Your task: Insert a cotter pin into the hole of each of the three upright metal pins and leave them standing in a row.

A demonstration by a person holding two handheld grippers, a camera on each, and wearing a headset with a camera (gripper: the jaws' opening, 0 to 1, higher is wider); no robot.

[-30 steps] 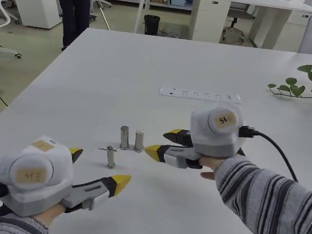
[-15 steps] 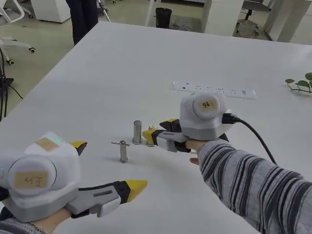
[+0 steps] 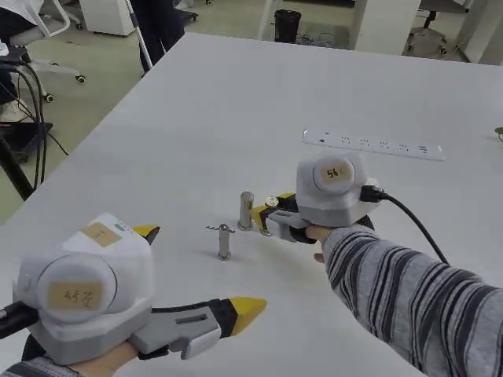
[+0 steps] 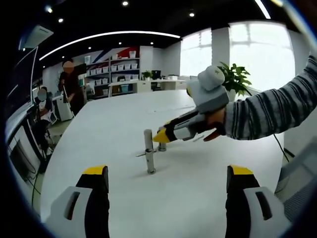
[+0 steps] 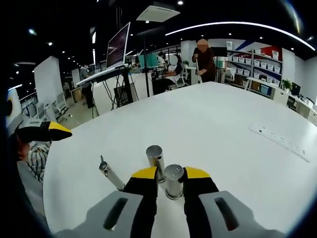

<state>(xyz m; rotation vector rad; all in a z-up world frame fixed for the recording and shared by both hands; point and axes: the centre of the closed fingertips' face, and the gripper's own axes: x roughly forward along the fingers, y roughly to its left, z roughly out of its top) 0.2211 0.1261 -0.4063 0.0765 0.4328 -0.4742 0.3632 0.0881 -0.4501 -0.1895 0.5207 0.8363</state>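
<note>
One pin (image 5: 174,180) clamped in right gripper (image 5: 171,183) jaws (left gripper (image 4: 167,172) agape).

left claw (image 3: 196,269), right claw (image 3: 269,210) grey, yellow-tipped; each metal pin (image 3: 246,210) silver; table (image 3: 196,118) white; sleeve (image 3: 393,290) grey-black striped.

Head view above; gripper views low, sharing pins (image 3: 246,210).

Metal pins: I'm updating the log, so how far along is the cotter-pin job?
Done: one metal pin carries a cotter pin. In hand: the right gripper is shut on a second pin, apparently bare. Left: that one and the bare third pin; the left gripper is open.
</note>
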